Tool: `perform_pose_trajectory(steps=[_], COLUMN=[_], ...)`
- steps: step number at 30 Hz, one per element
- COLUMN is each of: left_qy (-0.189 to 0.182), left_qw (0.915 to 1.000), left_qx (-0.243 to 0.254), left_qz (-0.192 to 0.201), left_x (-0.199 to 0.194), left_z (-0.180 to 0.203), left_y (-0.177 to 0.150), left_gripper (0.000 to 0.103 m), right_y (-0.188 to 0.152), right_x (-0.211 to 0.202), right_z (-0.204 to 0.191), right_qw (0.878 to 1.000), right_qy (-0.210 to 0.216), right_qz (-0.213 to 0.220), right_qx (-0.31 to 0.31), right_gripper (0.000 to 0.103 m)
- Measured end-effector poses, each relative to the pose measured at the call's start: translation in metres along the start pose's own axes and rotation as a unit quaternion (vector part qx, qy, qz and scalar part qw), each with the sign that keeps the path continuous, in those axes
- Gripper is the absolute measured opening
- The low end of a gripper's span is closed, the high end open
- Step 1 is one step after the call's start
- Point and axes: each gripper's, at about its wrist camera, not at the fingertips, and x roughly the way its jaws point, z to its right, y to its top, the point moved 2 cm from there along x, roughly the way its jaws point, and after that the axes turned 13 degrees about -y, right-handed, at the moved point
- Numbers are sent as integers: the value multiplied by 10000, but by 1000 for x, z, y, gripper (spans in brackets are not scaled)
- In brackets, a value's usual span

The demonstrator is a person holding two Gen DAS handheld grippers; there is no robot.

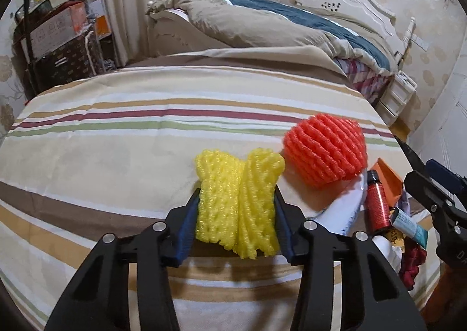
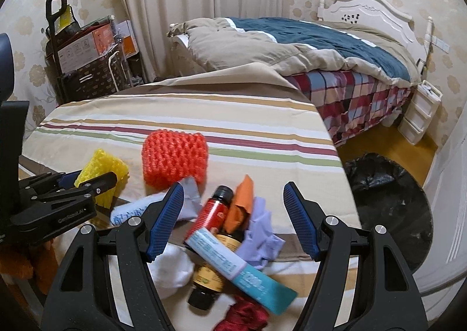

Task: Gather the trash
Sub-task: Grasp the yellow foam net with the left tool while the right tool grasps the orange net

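Observation:
My left gripper is shut on a yellow foam fruit net, held over the striped tablecloth; the net also shows in the right wrist view between the left gripper's fingers. An orange-red foam net lies to its right, also seen in the right wrist view. My right gripper is open and empty above a pile of trash: a red bottle, a blue-white tube, an orange carton, crumpled white paper and lilac paper.
A black-lined trash bin stands on the floor right of the table. A bed with a rumpled duvet lies behind. Boxes and a cart stand at the back left. A white drawer unit stands by the bed.

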Motion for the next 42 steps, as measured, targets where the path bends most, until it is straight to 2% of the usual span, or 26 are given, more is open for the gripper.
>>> perform_pose_trajectory(steps=[9, 14, 18, 23, 24, 26, 29, 32, 42], left_qy=[540, 841, 989, 1079, 1078, 1069, 1029, 975, 653], left_qw=[9980, 9951, 9924, 9907, 9908, 9909, 9914, 9919, 9941], left_qx=[-112, -237, -445, -466, -455, -443, -432, -418, -276], left_qz=[320, 471, 583, 682, 686, 692, 684, 696, 818], left_x=[-23, -36, -46, -54, -54, -55, -53, -53, -57], left_z=[-29, -51, -68, -72, -72, -71, -68, -64, -31], left_y=[3, 4, 3, 1, 2, 1, 0, -1, 3], left_gripper=[46, 46, 46, 46, 46, 46, 46, 46, 46], right_y=[15, 22, 24, 22, 21, 20, 18, 19, 32], right_x=[12, 23, 34, 46, 49, 51, 52, 47, 14], right_z=[-33, -50, -60, -68, -70, -73, -75, -75, -38], right_qw=[9995, 9989, 9982, 9968, 9964, 9959, 9952, 9958, 9994], right_qy=[238, 307, 277, 225, 235, 256, 367, 375, 328], right_qz=[-151, -294, -441, -656, -695, -736, -778, -682, -113], right_qx=[-130, -210, -294, -390, -429, -467, -476, -479, -95], right_gripper=[69, 75, 76, 75, 73, 53, 41, 37, 37])
